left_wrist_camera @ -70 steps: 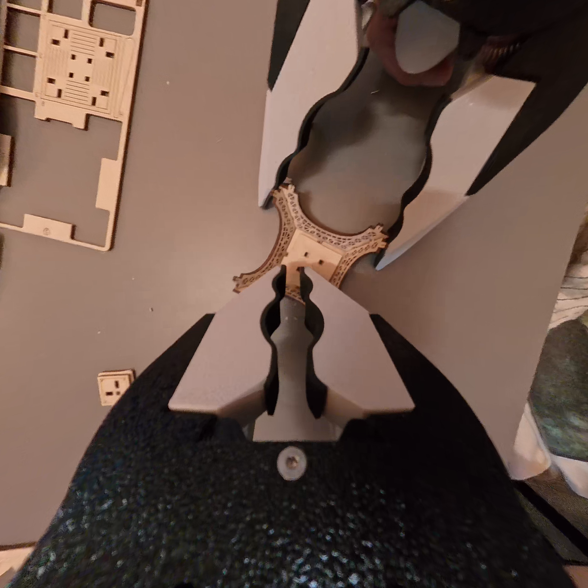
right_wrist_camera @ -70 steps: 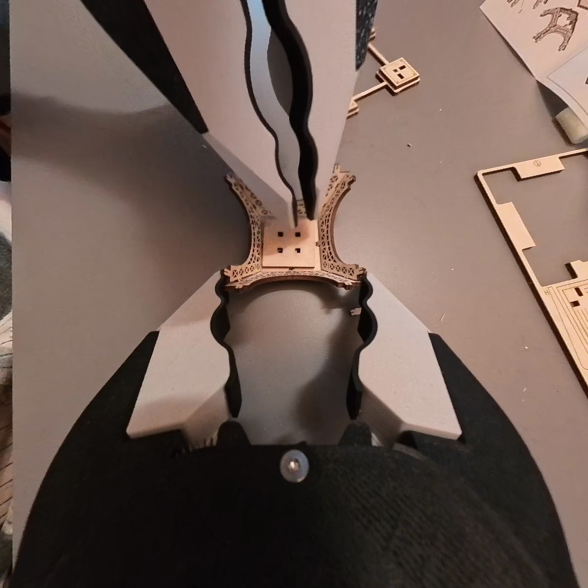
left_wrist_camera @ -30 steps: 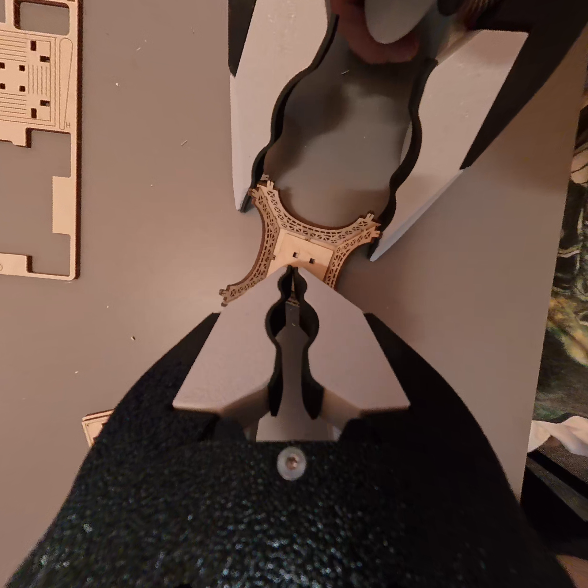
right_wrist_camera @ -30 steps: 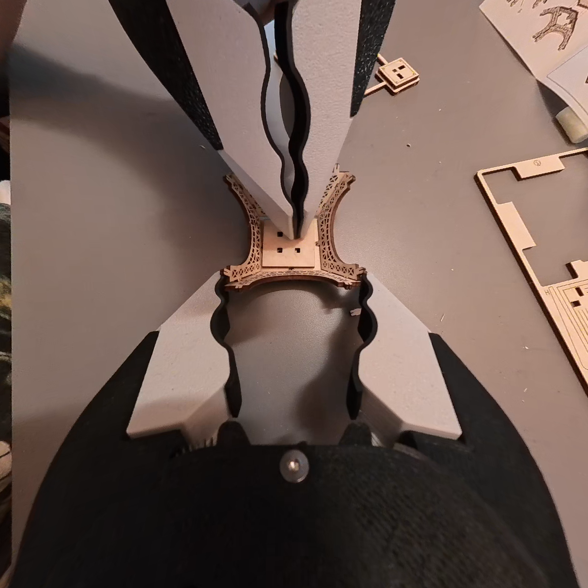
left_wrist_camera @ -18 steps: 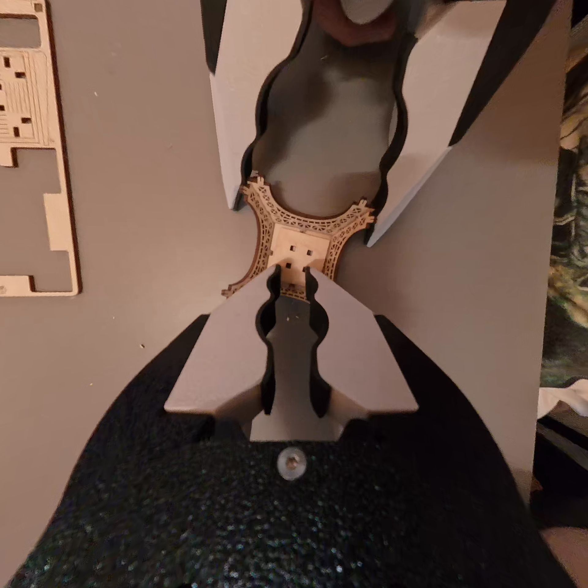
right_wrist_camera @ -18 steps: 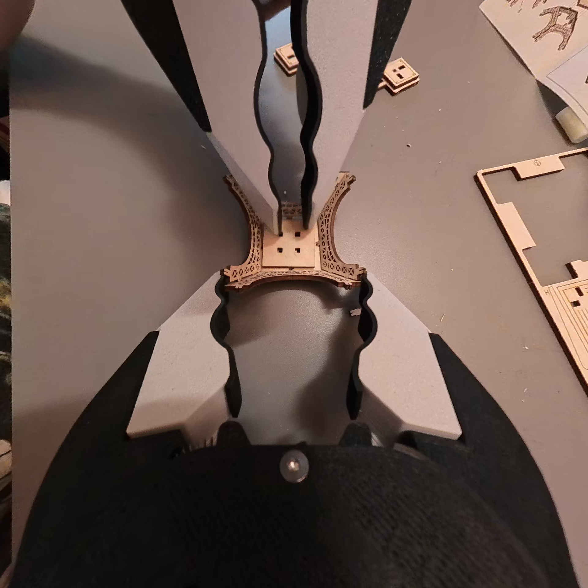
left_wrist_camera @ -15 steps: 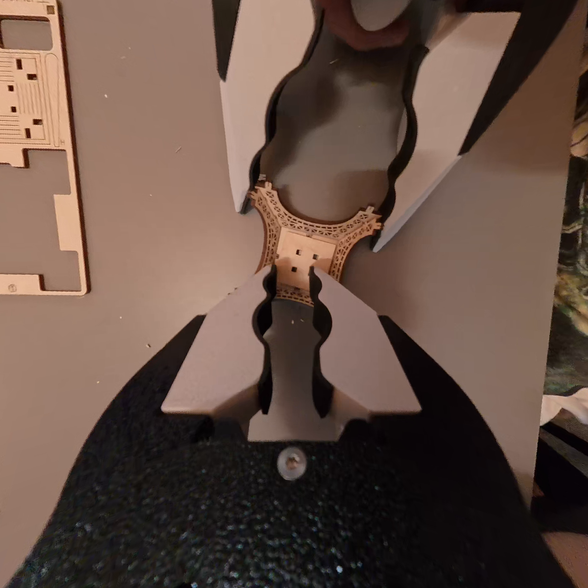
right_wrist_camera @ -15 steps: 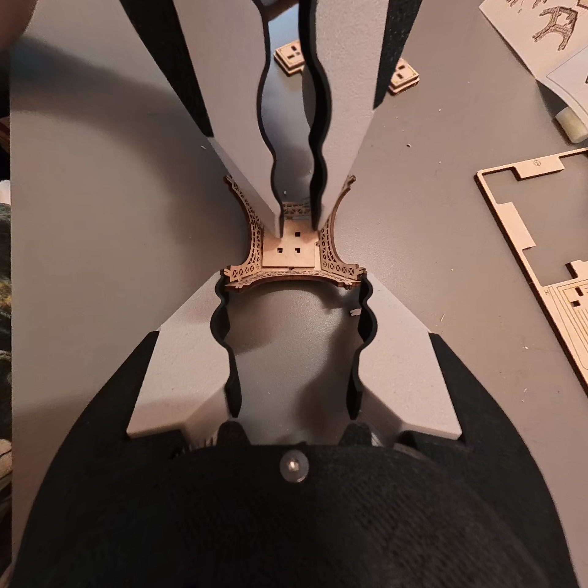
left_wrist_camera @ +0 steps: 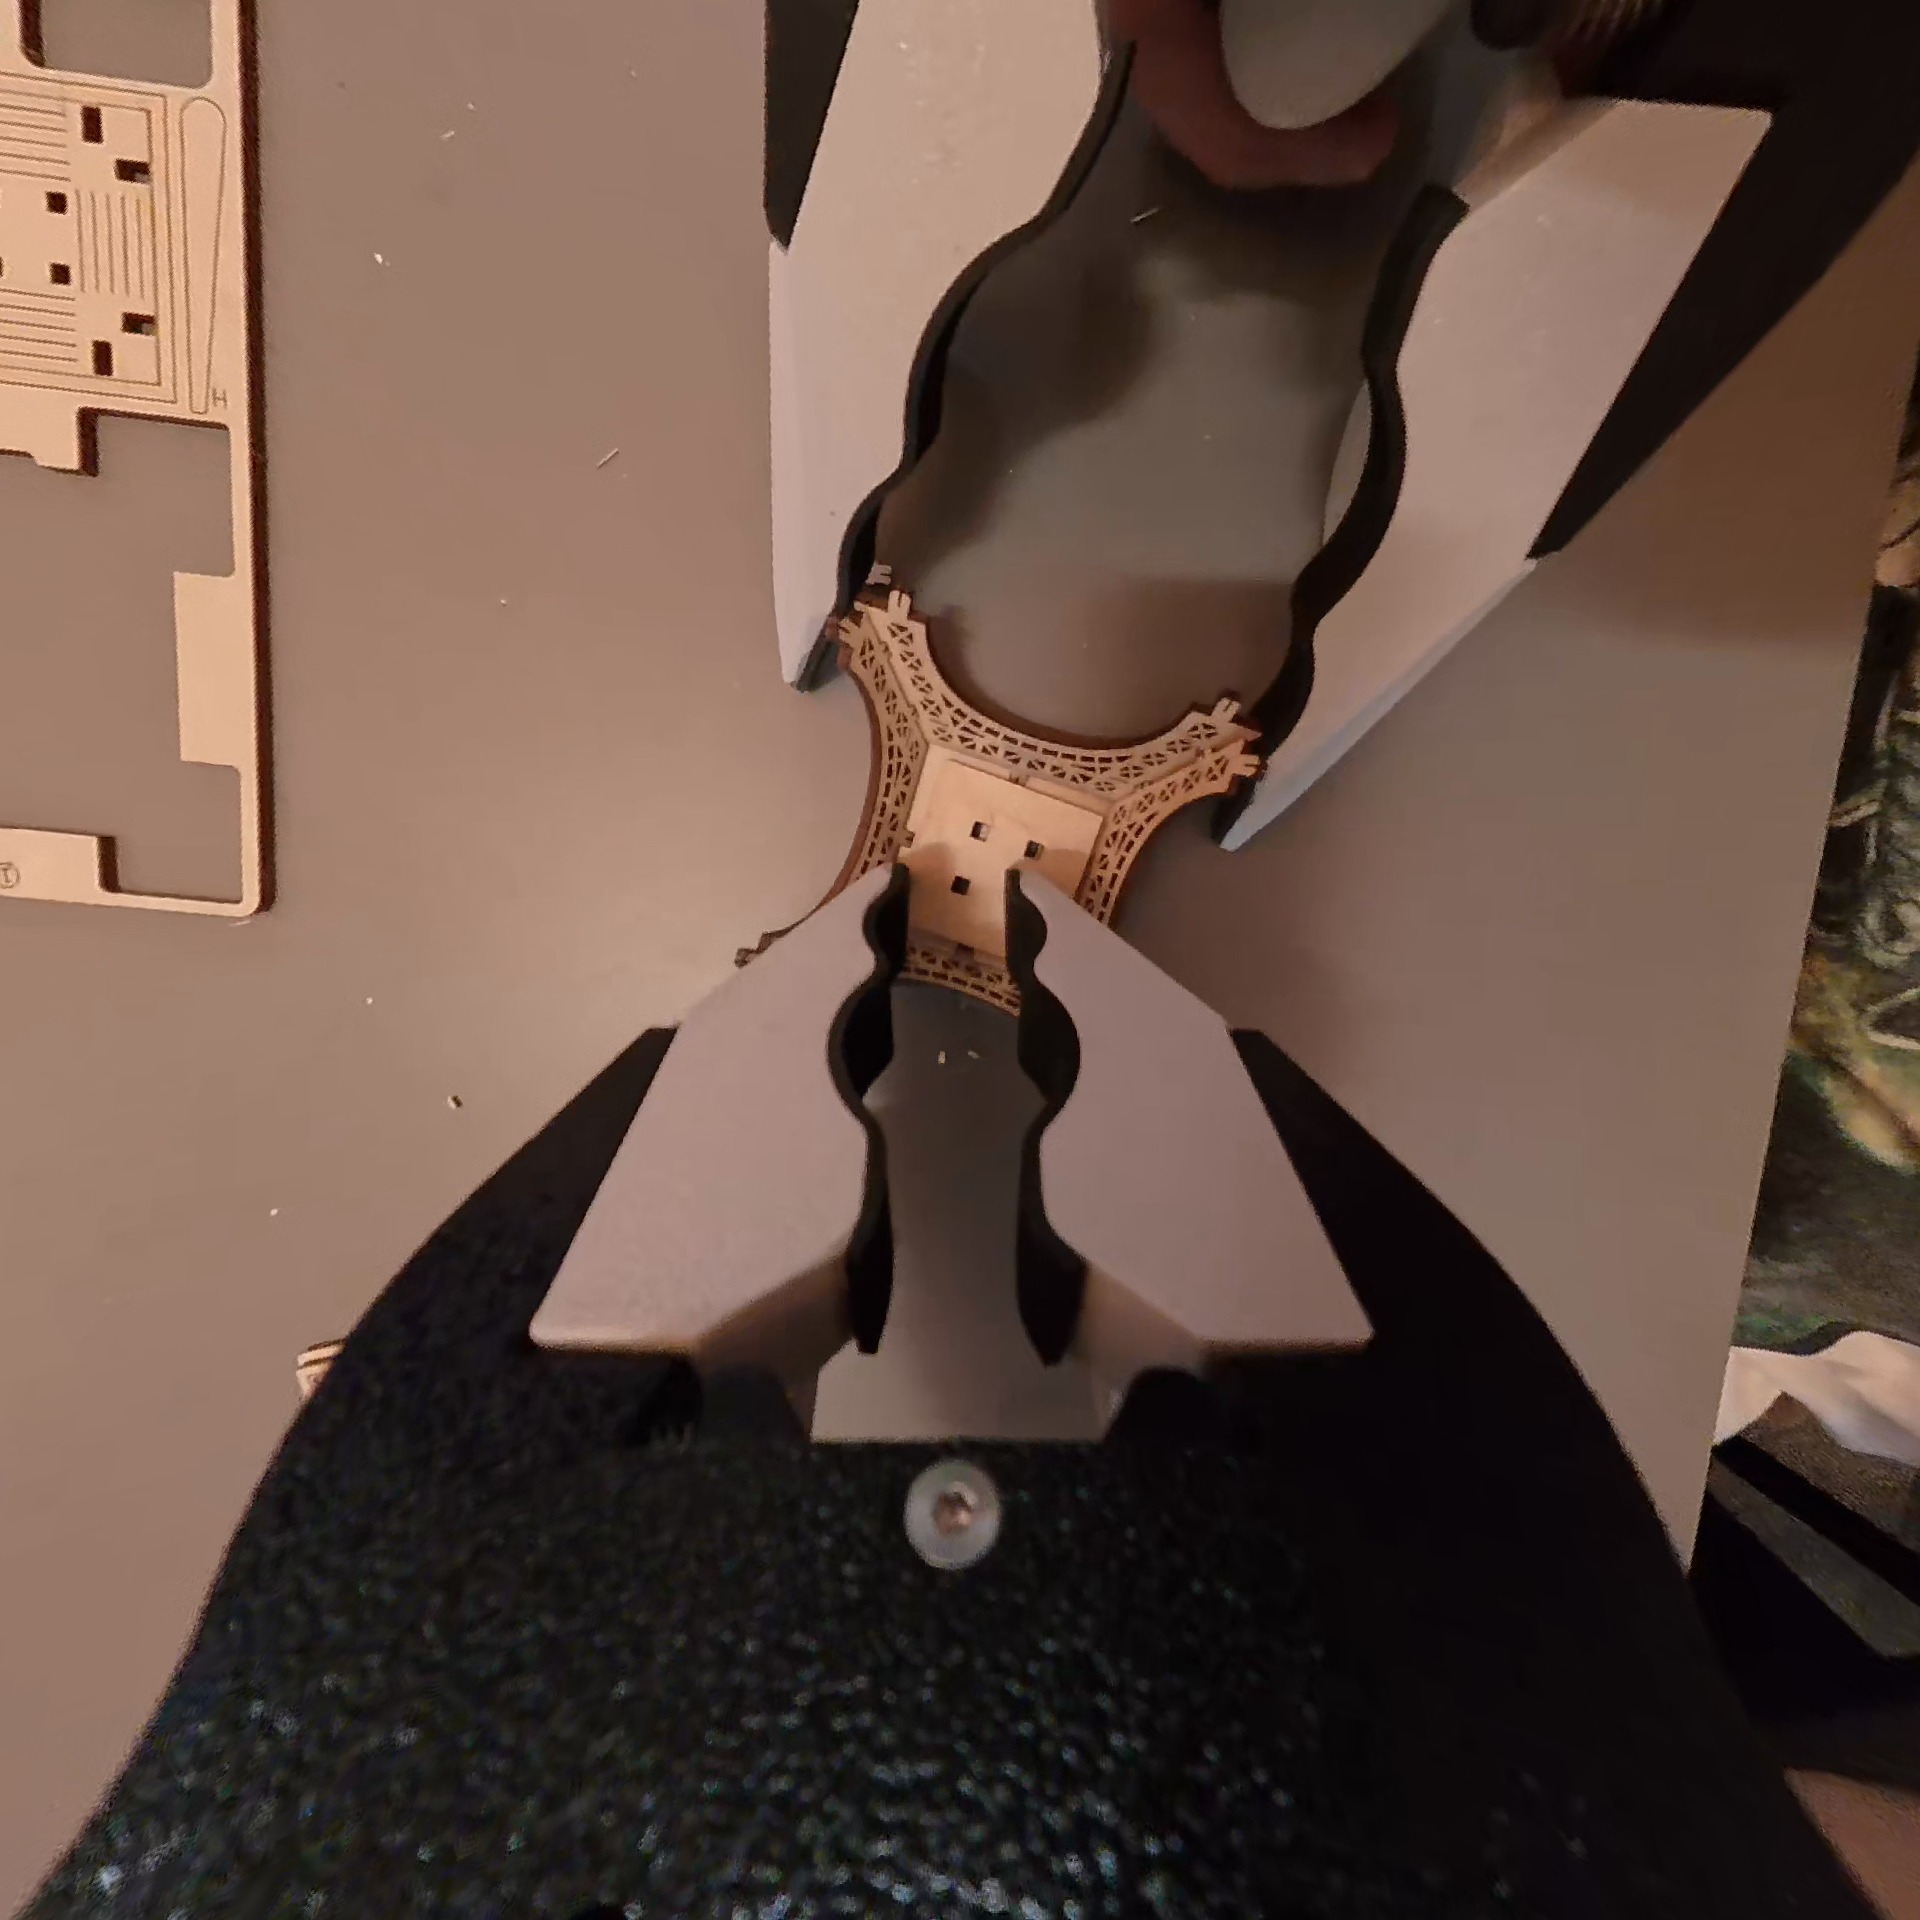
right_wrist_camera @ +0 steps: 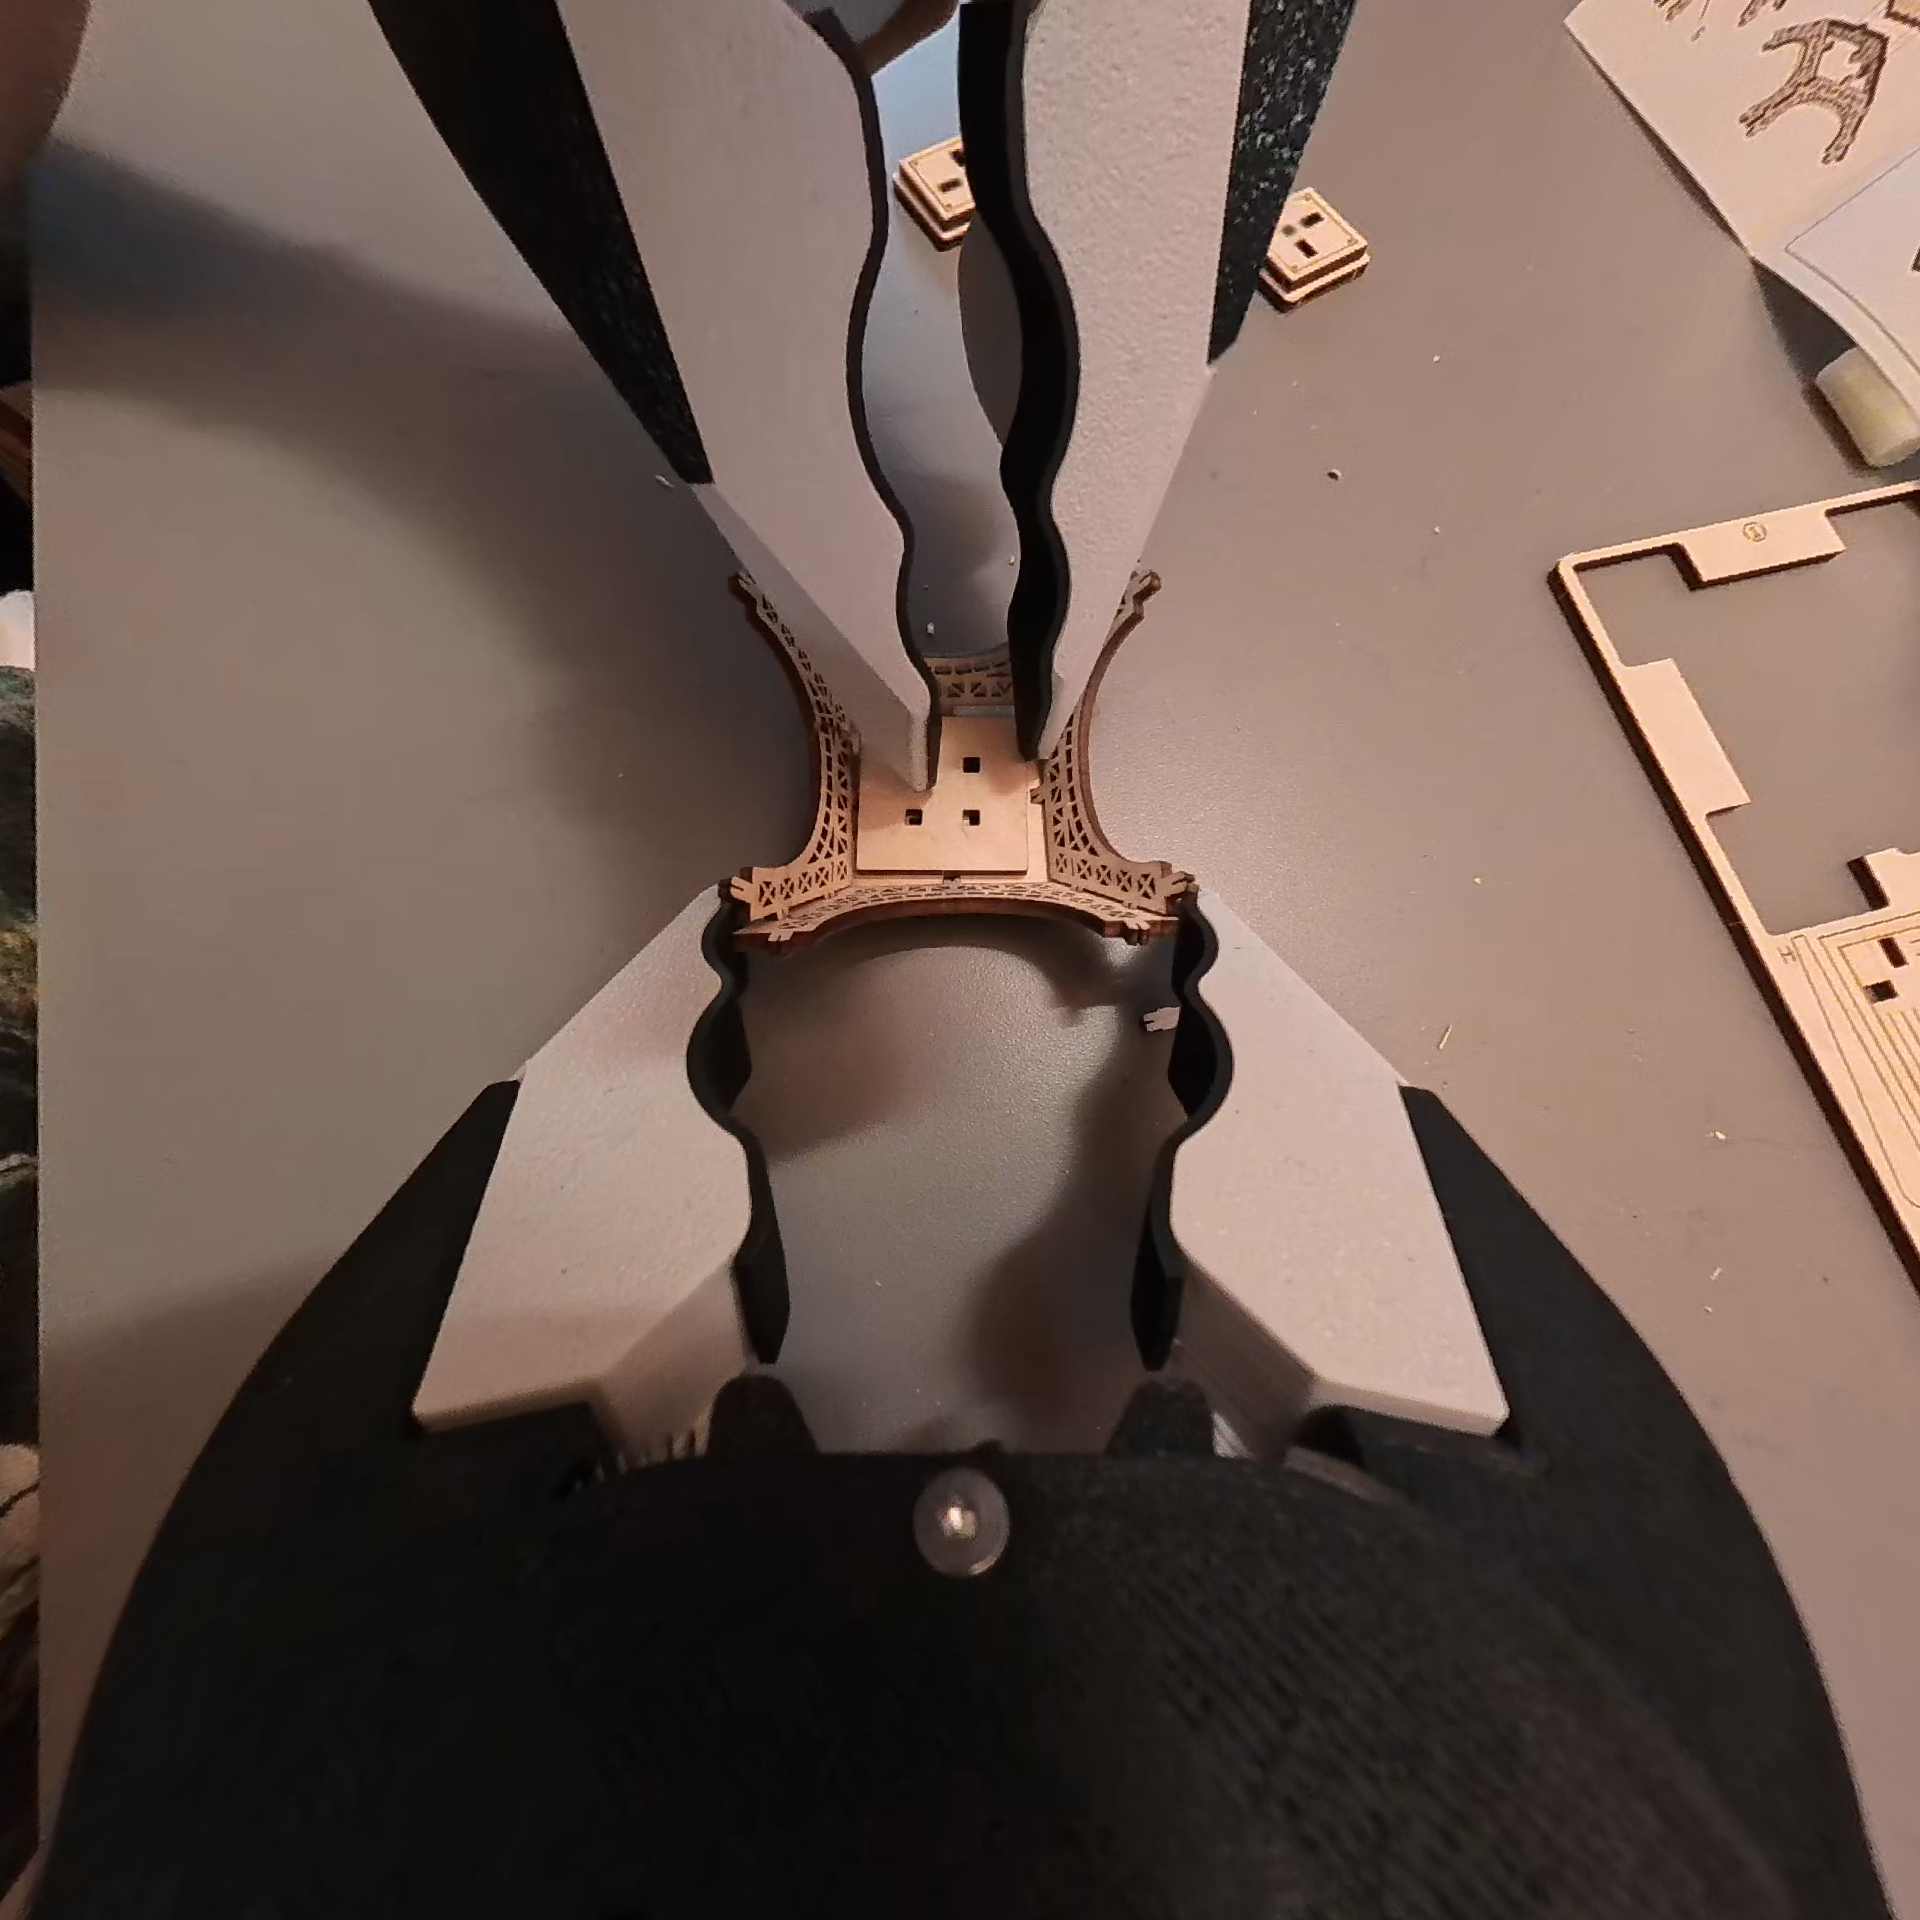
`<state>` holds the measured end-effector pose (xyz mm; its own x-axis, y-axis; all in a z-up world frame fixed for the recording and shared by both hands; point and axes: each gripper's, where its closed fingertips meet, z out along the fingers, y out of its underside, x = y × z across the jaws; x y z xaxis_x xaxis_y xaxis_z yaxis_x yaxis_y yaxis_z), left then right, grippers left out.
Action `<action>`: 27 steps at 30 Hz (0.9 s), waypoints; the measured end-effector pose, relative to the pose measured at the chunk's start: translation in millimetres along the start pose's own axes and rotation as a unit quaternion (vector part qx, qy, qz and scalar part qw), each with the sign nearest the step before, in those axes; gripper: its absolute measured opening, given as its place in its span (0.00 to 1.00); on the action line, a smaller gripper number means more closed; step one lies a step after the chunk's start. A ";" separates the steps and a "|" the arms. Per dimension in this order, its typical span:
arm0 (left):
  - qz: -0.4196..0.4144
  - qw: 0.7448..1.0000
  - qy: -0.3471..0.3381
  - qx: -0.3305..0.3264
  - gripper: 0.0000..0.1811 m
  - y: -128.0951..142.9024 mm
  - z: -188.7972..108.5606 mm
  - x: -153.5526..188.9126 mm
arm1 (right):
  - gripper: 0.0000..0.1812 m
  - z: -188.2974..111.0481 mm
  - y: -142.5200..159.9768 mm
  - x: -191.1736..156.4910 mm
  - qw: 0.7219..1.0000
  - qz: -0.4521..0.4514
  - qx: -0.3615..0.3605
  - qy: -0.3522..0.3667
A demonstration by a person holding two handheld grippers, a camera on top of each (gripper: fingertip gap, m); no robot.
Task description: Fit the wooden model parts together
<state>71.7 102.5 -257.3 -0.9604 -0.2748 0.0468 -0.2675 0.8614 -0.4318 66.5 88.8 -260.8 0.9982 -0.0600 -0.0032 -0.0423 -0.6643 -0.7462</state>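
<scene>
A: Left wrist view?
B: The left gripper (left_wrist_camera: 956, 883) is parted, its fingertips over the square plate of the tower base (left_wrist_camera: 1003, 821) on the grey counter (left_wrist_camera: 520, 623). A cut sheet (left_wrist_camera: 135, 457) lies far left.
A: Right wrist view?
B: The right gripper (right_wrist_camera: 961, 914) clasps the base's (right_wrist_camera: 956, 831) two near legs between wide-set fingers. Two small squares (right_wrist_camera: 1314, 244) lie beyond.

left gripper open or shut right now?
Open. The left gripper shows a clear gap between its fingertips, which sit over the square top plate of the wooden tower base, gripping nothing.
</scene>
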 end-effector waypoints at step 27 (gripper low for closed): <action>-0.013 1.000 -0.007 0.005 0.10 0.9 -0.8 1.8 | 0.45 0.2 0.0 0.3 1.000 0.001 0.000 0.001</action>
<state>69.7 103.1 -256.8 -0.9518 -0.3032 0.0460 -0.2919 0.8497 -0.4390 66.8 88.9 -260.8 0.9981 -0.0615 -0.0033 -0.0434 -0.6641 -0.7463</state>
